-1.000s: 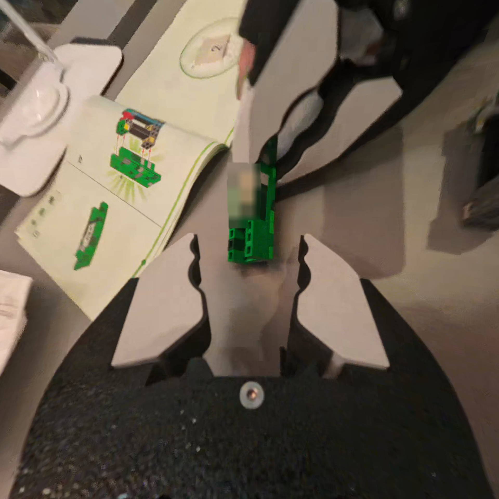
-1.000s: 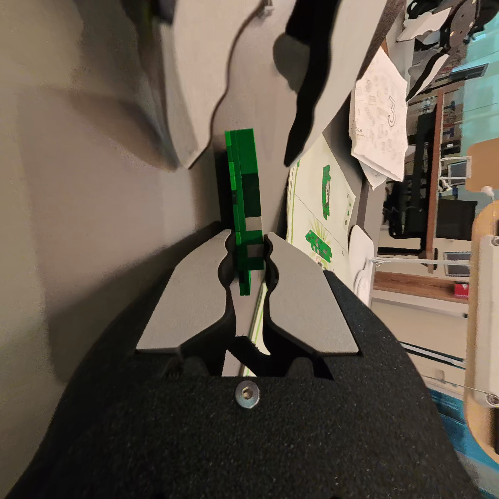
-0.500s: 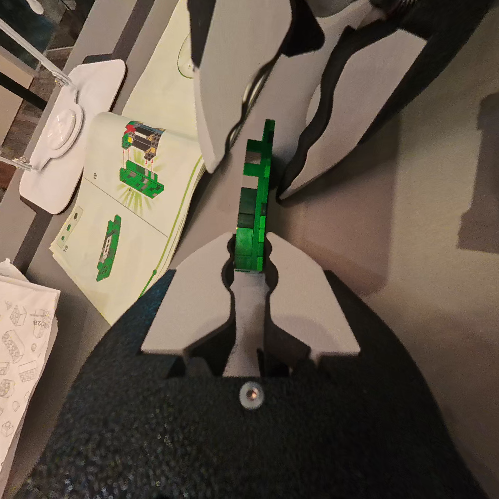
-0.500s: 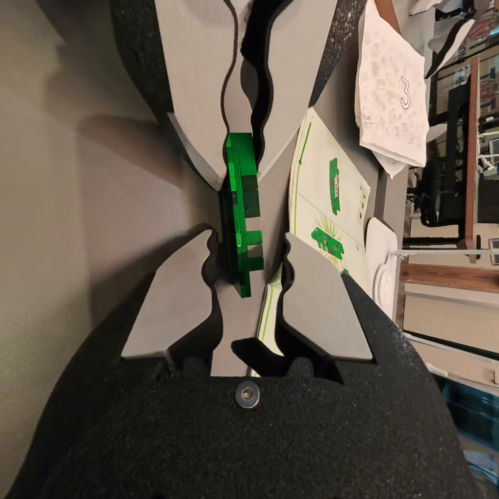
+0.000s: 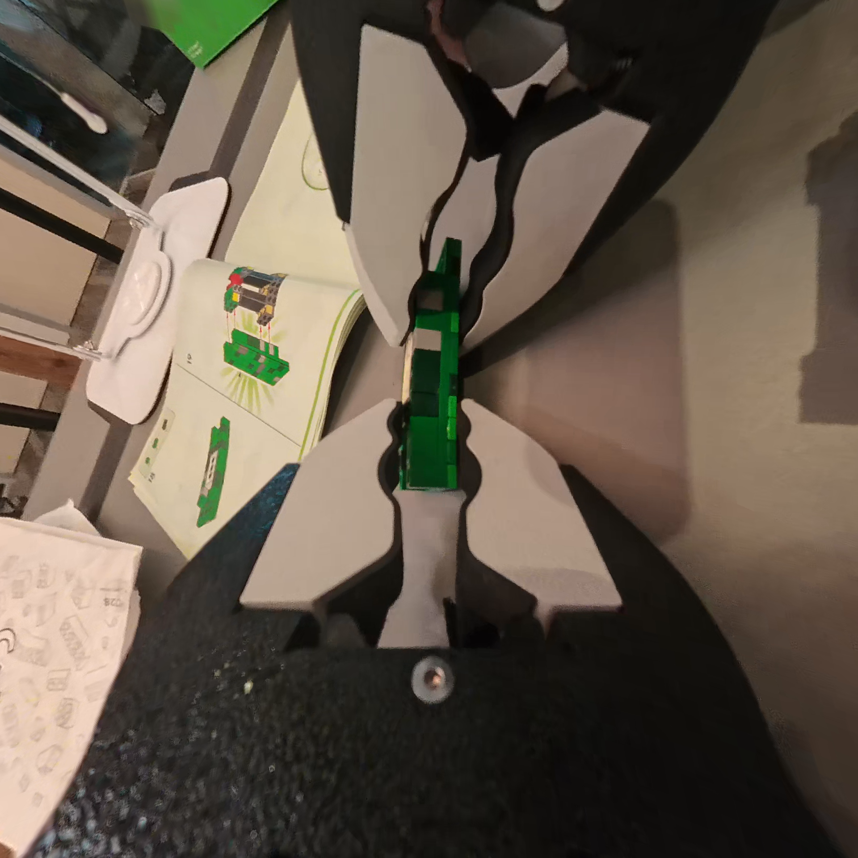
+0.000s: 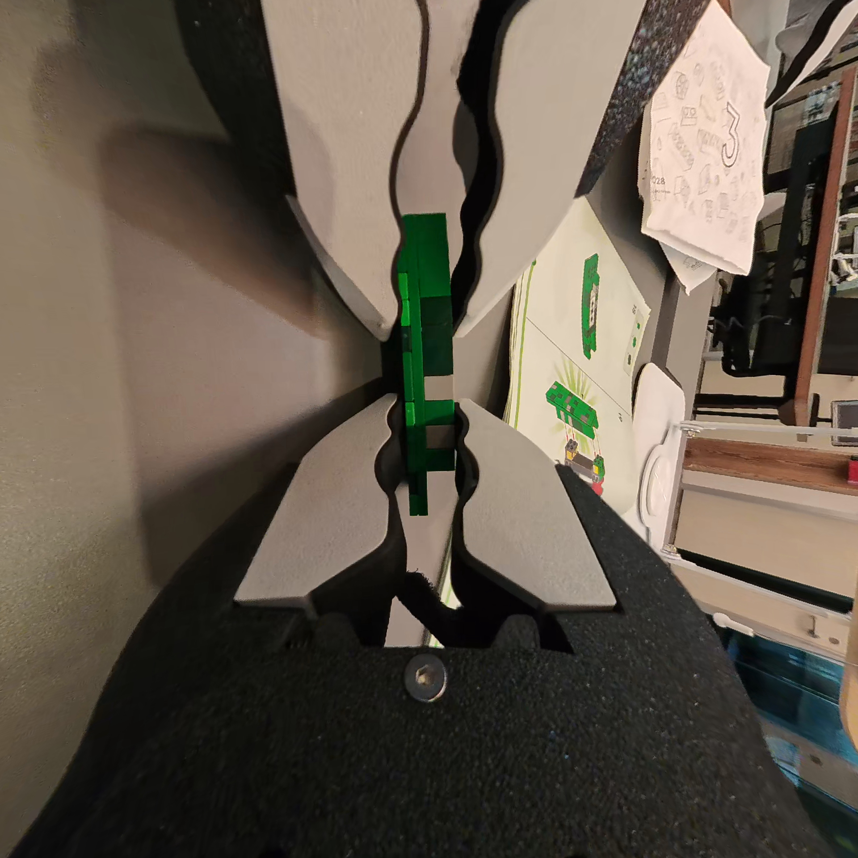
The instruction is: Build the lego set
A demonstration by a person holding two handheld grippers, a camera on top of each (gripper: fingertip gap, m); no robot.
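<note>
A flat green lego assembly (image 5: 432,371) with dark green and grey tiles is held on edge above the grey table (image 5: 719,487). My left gripper (image 5: 429,408) is shut on its near end. My right gripper (image 5: 434,325) faces it from the far side and is shut on the other end. In the right wrist view, my right gripper (image 6: 426,404) clamps the near end of the assembly (image 6: 427,353), and my left gripper (image 6: 420,325) clamps the far end. The part of the assembly between each pair of fingers is hidden.
An open instruction booklet (image 5: 260,371) lies on the table left of the assembly; it also shows in the right wrist view (image 6: 571,362). A white printed paper bag (image 5: 55,650) lies near left. A white stand base (image 5: 148,297) and a green box (image 5: 218,28) sit beyond. Left and right tips are no more than a few centimetres apart.
One second ago the right gripper held the assembly and the left was open. The left then shut on it while the right opened. The right has now shut on it again.
</note>
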